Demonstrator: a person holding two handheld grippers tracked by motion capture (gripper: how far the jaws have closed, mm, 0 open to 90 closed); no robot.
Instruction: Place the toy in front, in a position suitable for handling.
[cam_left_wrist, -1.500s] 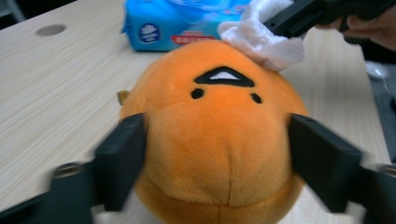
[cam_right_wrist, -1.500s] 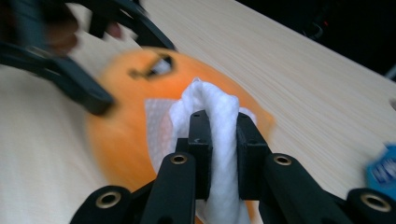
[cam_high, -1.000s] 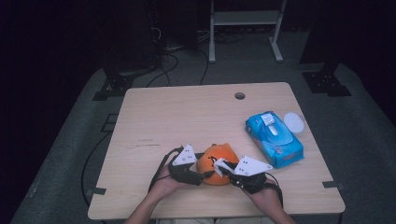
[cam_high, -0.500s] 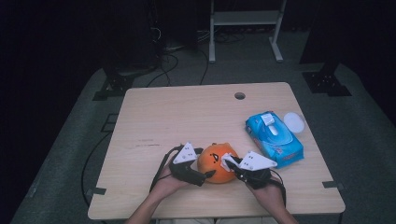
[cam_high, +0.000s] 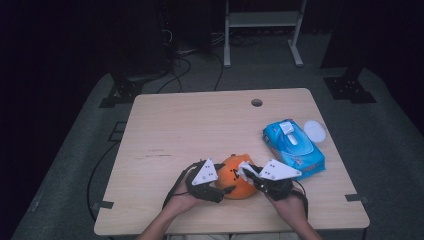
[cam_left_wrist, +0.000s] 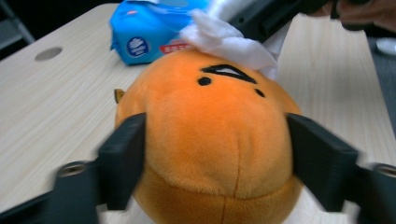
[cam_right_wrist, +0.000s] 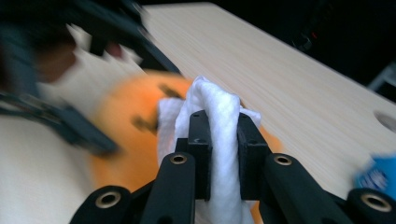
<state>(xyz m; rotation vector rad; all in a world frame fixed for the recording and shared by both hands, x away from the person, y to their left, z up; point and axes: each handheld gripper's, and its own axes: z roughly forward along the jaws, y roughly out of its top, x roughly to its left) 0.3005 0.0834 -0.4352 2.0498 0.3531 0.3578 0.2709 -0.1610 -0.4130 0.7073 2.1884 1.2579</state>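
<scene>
A round orange plush toy with a stitched face rests near the table's front edge. In the left gripper view the toy sits between the black jaws. My left gripper has just been closing, and its pads now press on the toy's two sides. My right gripper is shut on a folded white wipe. It holds the wipe against the top of the toy by the face. A hand holds each gripper from the bottom edge of the high view.
A blue pack of wet wipes lies to the right of the toy, with a white round lid beside it near the right edge. The wooden table has a cable hole at the back. Dark floor and cables surround it.
Both hands have stayed by the toy at the front edge. The right gripper with the wipe has shifted slightly across the toy's top.
</scene>
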